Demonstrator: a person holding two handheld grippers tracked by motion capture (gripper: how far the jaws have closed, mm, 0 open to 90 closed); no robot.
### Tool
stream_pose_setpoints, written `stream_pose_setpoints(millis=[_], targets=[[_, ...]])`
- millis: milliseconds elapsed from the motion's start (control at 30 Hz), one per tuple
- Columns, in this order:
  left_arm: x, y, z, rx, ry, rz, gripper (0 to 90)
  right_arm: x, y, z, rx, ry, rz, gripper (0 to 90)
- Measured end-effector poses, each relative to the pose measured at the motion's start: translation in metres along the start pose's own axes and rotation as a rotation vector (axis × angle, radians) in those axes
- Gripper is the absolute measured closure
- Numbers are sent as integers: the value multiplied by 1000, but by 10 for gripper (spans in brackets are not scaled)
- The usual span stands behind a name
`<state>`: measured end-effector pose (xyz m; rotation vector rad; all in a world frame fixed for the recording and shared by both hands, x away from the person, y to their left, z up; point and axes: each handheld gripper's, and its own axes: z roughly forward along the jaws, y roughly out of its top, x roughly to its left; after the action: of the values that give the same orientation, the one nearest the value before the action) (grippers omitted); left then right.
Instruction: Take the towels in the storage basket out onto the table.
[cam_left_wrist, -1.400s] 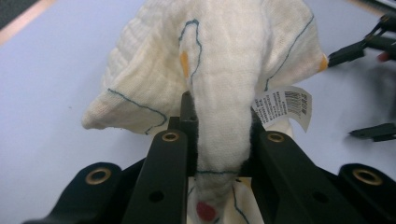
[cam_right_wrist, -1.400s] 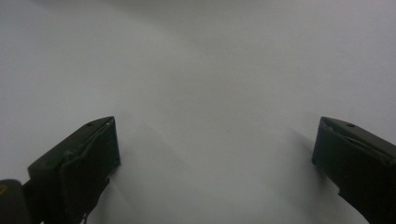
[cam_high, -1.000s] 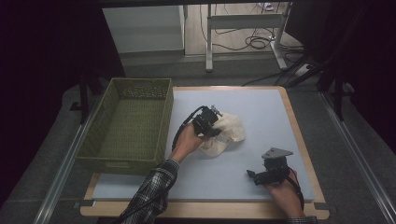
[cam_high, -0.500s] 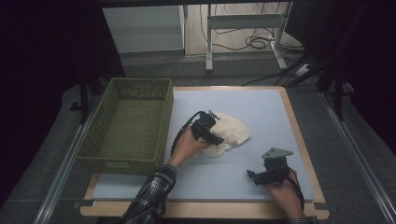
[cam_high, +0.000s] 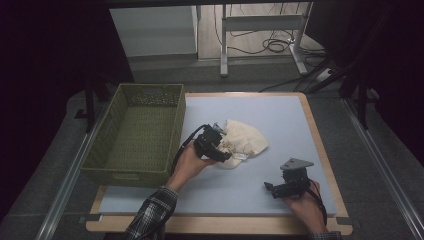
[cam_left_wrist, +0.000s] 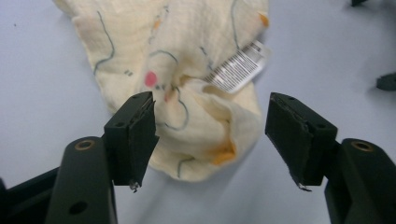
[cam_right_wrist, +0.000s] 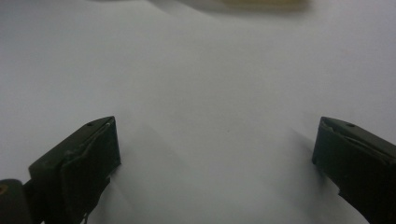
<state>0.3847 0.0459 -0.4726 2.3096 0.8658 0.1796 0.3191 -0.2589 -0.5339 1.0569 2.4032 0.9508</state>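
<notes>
The cream printed cloth (cam_high: 243, 143) lies crumpled in a loose heap on the blue surface of the table (cam_high: 280, 115), near its middle and just to the right of the green woven basket (cam_high: 137, 135), which stands at the table's left edge with nothing visible inside. A barcode label (cam_left_wrist: 237, 68) shows on the cloth's upper folds in the left gripper view. Judged from this layout, the cloth has been neither gathered nor moved into the basket, so the work appears to be at an early stage, with grasping and transfer outstanding. The left hand-held gripper (cam_left_wrist: 210, 135) sits over the near edge of the cloth; its jaws have just been closing but stand apart, straddling a raised fold without visibly pressing on it. The right hand-held gripper (cam_right_wrist: 215, 154) rests low over bare table at the front right, well apart from the cloth, jaws wide and holding nothing.
</notes>
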Motion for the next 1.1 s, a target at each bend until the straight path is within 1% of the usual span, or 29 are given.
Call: stream_pose_setpoints(millis=[67,167,200,267,333,367,467,500,533,567,600,667,733,767,800,833,867,900,967,1000,1033,1067,1100], targets=[[-3,-7,-1,-13,-6,1,360,0,0,0,0,0,-1,10],[-8,-17,0,-25,6,21,381,0,1,-1,4,3,4,25],[-9,-21,1,-28,8,22,386,0,1,-1,7,3,7,48],[-10,-27,3,-39,0,20,399,0,4,-4,2,12,-8,162],[-11,-32,5,-45,3,20,415,0,9,-2,12,17,-19,190],[-10,-35,5,-47,7,22,422,0,11,-2,15,22,-24,232],[-9,-40,5,-58,7,21,438,1,22,0,-1,48,-30,312],[-9,-41,6,-60,8,20,443,1,28,1,-9,53,-43,322],[-8,-41,6,-61,5,18,447,1,33,2,-17,54,-53,348],[-8,-42,7,-62,1,18,455,0,39,3,-26,69,-58,380],[-8,-43,8,-64,-1,18,469,-1,45,5,-38,85,-57,406],[-8,-43,12,-67,-8,18,487,-5,58,9,-51,95,-59,459],[-9,-44,16,-69,-5,21,523,-8,70,16,-44,99,-67,481],[-9,-44,16,-69,-5,21,559,-8,70,16,-44,99,-67,481],[-8,-44,19,-70,-9,21,575,-12,81,28,-31,100,-76,514],[-8,-45,20,-68,-11,24,607,-13,84,33,-23,103,-86,526],[-8,-45,20,-68,-11,24,637,-13,84,33,-23,103,-86,526],[-8,-46,22,-65,-8,29,637,-14,86,39,-13,106,-91,541],[-5,-48,24,-60,-24,19,751,-14,88,52,13,110,-110,611],[-4,-49,24,-63,-31,11,793,-14,89,56,20,109,-118,659],[-3,-50,24,-67,-40,2,841,-15,89,59,29,113,-122,728],[-2,-51,23,-71,-46,-6,869,-15,90,61,32,115,-129,811],[-2,-52,22,-76,-49,-12,877,-15,91,61,34,115,-136,862]])
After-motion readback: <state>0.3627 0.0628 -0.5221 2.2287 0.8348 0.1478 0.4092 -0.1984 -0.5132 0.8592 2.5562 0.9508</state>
